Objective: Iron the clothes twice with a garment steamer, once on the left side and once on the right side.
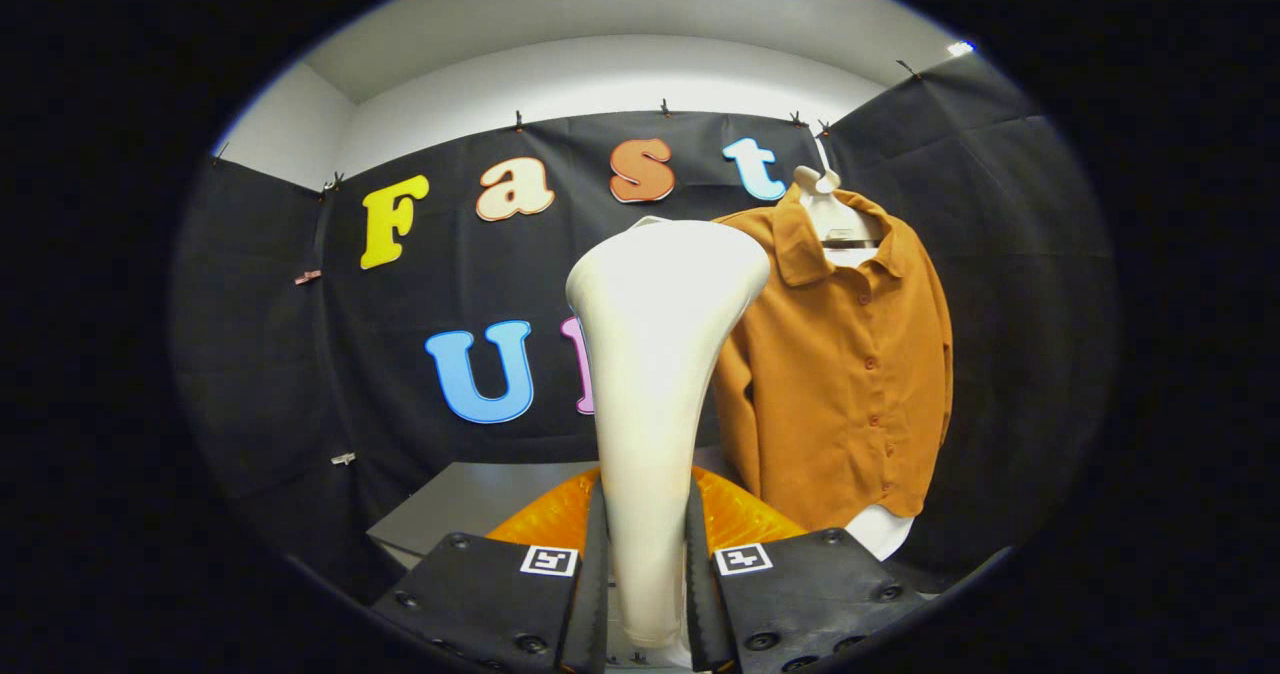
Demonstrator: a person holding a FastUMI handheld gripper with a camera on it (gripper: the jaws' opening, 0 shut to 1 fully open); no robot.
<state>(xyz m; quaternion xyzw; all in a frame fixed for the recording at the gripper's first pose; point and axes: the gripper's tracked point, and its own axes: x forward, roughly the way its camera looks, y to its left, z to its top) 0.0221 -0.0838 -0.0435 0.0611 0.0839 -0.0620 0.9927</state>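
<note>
White plastic fills the space between my jaws: the steamer (655,394), held by its narrow handle, with both fingers (596,594) pressed against its sides, so the gripper (645,609) is closed on it at a narrow gap. From the jaws the handle rises straight up and flares into the broad head, which I see from behind. I judge it a stiff, smooth shell, fairly light but top-heavy, and glossy enough to slip or twist if my squeeze eases; the slim waist just above the fingers is the right place to hold, and that is where I have it. Whether a hose hangs from its base I cannot tell. Beyond the jaws and off to the right hangs the shirt (845,374), a rust-orange button-up with its collar open, on a pale hanger (835,216) against the black cloth wall (300,354). It looks soft and limp, so I expect it to swing or bunch if I push the head in hard; light strokes down each front panel should do. The head stands near the shirt's sleeve from my view, but I cannot tell whether they touch. Just ahead of the jaws, low down, sits something ribbed and orange (740,519) on a grey table (460,504).
</note>
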